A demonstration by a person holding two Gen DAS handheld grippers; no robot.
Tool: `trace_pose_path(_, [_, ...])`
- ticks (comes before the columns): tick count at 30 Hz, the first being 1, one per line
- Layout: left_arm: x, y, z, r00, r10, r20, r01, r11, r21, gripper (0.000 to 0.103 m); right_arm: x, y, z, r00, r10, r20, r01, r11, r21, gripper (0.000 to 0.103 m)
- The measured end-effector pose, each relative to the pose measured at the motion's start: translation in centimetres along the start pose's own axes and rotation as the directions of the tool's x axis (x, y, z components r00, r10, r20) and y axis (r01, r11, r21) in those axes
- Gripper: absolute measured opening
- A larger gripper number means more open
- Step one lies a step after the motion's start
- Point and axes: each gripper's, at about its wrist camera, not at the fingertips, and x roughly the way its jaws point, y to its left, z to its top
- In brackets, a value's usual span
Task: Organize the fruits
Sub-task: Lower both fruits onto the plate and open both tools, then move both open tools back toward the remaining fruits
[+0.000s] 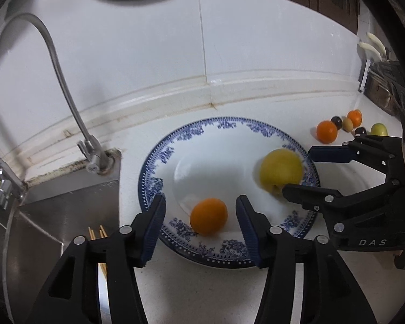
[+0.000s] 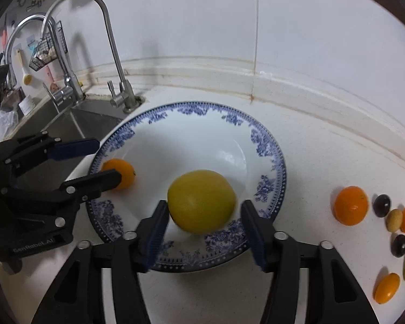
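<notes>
Two claws, left (image 1: pixel 199 225) marked "GenRoboLAI", right (image 2: pixel 202 229) marked "DAS", hover spread over the blue-rimmed plate (image 2: pixel 267 145), which holds an orange (image 1: pixel 208 216) and a yellow fruit (image 2: pixel 201 201).

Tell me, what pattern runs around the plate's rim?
Blue flowers and a dotted border on the white plate, clearest in the right wrist view.

Glossy white ceramic plate w/ blue floral rim (image 2: pixel 270 159); shiny curved metal faucet (image 2: pixel 113 51); smooth white counter (image 2: pixel 324 148); brushed steel sink (image 1: pixel 67 216).
</notes>
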Motion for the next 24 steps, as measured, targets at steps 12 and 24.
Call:
trace_pose_path(12, [-6.3,-3.1,0.5,0.993,0.001,0.121,0.001,1.000,-0.021,0.074,-7.3,-0.6,-1.8,0.990,-0.095,0.105,0.088,0.993,0.074,0.069])
trace_pose_path(24, [-10.5,-8.0,2.0,0.976,-0.063,0.207,0.066,0.998,-0.009,0.093,-15.6,-3.6,-5.1,0.937,-0.299,0.179,0.254,0.938,0.236,0.078])
